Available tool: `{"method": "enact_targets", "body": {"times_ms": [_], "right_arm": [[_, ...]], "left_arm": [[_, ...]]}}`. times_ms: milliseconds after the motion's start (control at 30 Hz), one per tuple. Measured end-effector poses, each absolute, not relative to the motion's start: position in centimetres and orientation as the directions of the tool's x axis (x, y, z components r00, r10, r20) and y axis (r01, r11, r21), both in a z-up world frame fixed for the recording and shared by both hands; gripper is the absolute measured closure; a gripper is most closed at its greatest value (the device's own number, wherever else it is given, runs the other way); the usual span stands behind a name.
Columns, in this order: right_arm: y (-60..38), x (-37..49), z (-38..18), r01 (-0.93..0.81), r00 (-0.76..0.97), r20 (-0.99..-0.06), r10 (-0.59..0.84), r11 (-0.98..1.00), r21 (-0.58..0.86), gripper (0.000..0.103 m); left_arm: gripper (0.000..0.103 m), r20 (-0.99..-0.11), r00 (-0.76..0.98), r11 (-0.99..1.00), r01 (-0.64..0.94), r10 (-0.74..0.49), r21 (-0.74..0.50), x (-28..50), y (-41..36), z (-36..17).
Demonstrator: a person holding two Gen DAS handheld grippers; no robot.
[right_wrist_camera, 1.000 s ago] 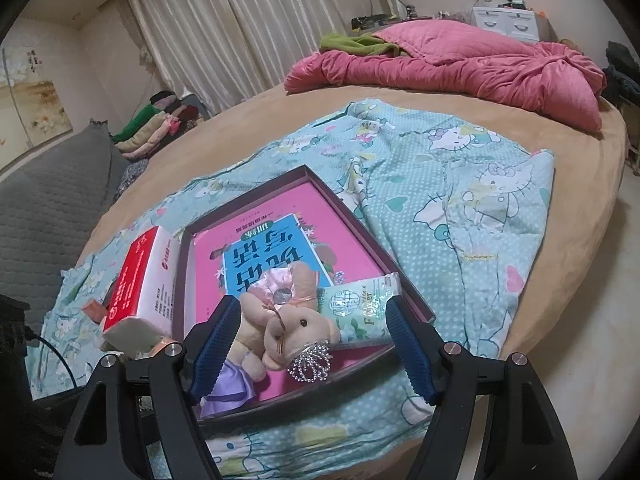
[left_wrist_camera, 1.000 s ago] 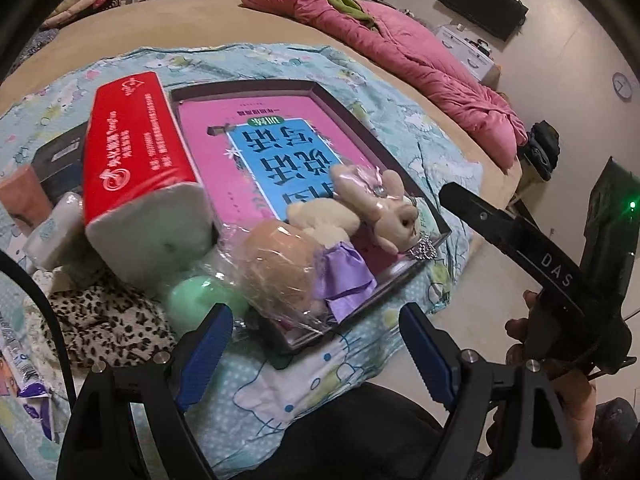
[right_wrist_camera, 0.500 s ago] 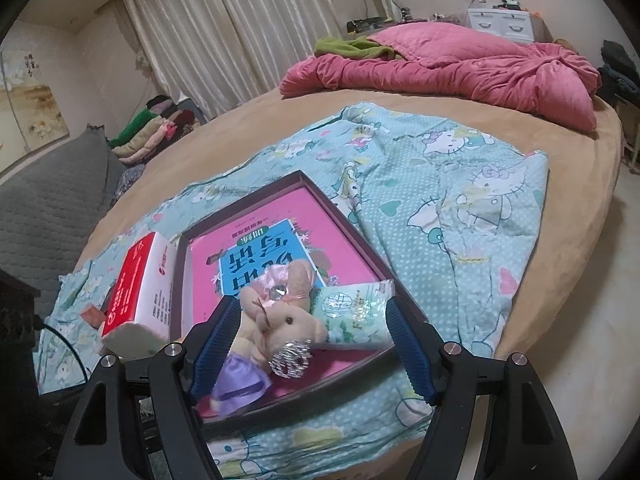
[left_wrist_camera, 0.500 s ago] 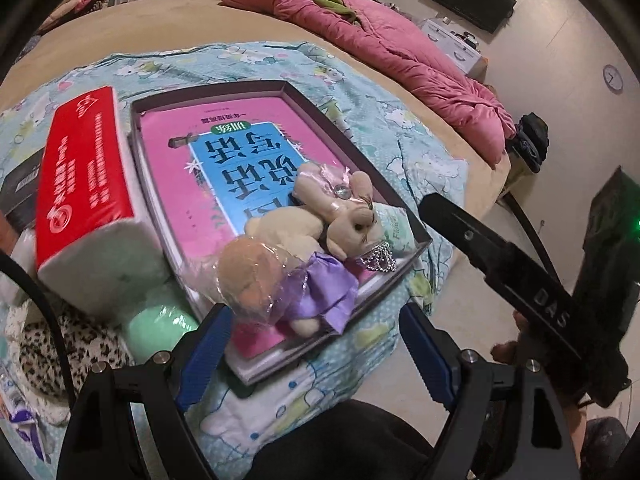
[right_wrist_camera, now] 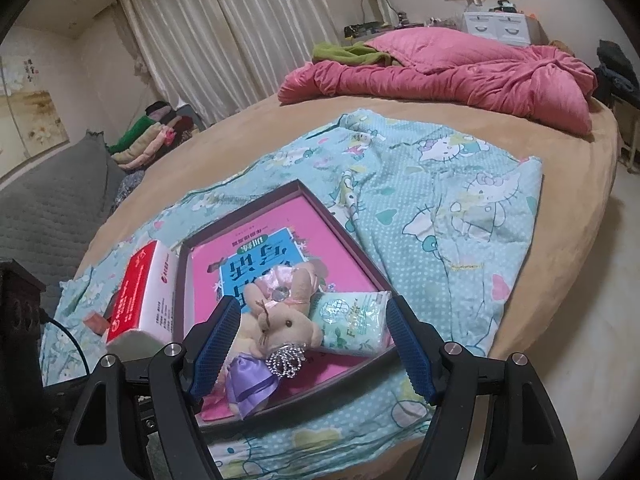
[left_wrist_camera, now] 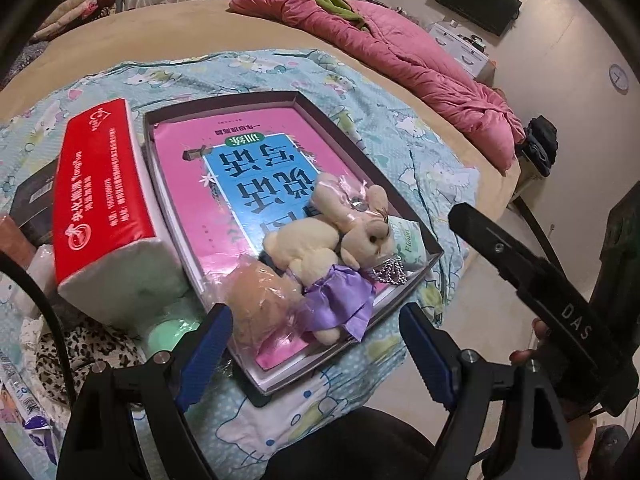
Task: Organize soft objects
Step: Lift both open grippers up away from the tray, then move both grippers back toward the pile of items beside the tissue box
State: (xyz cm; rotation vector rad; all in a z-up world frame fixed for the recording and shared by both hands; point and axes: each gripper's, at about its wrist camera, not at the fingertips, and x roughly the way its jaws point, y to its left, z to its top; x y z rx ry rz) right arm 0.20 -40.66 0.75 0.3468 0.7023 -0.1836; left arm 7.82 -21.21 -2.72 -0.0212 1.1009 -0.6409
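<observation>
The left gripper (left_wrist_camera: pixel 316 344) hovers with its blue-padded fingers spread wide and nothing between them, just off the near edge of the dark tray (left_wrist_camera: pixel 352 148); the right gripper (right_wrist_camera: pixel 312 344) is likewise spread and empty, poised above the tray's near corner.

The tray lies on a teal cartoon-print blanket (right_wrist_camera: pixel 460 208); inside it, flat on the bottom, is a pink book (left_wrist_camera: pixel 248 184) with a blue title panel, filling most of the tray. On the book, toward the tray's near end, lies the plush rabbit (left_wrist_camera: pixel 340 240) in a purple dress; its long axis runs along the tray's length, ears pointing toward the far end, feet and dress toward the near edge, and a small silver crown rests beside its face. A plastic-wrapped peach-coloured plush (left_wrist_camera: pixel 260 304) lies touching the rabbit's dress at the tray's near left side. A green-and-white tissue pack (right_wrist_camera: pixel 352 320) sits in the tray's near right corner, against the rabbit's head.

Outside the tray, along its left wall, stands a red tissue package (left_wrist_camera: pixel 100 200); a pale green ball (left_wrist_camera: pixel 164 336) lies at that package's near end.
</observation>
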Motion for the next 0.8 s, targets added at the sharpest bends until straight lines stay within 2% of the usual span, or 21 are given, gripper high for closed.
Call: {"method": "enact_targets", "body": {"times_ms": [400,800], "right_arm": [[-38.6,-0.4,3.8,0.243,0.778,-0.627,-0.045,0.942,0.234,0.023],[-34.4,-0.8,7.1,0.157,0.810,-0.587,-0.012,0.968,0.197,0.021]], "left_arm": [[0.018,-0.795,0.383,0.848,0.447,-0.470,-0.285,6.6,-18.7,0.6],[0.018,-0.787,0.488,0.905,0.376,-0.378,-0.201,4.9,-14.1,3.8]]}}
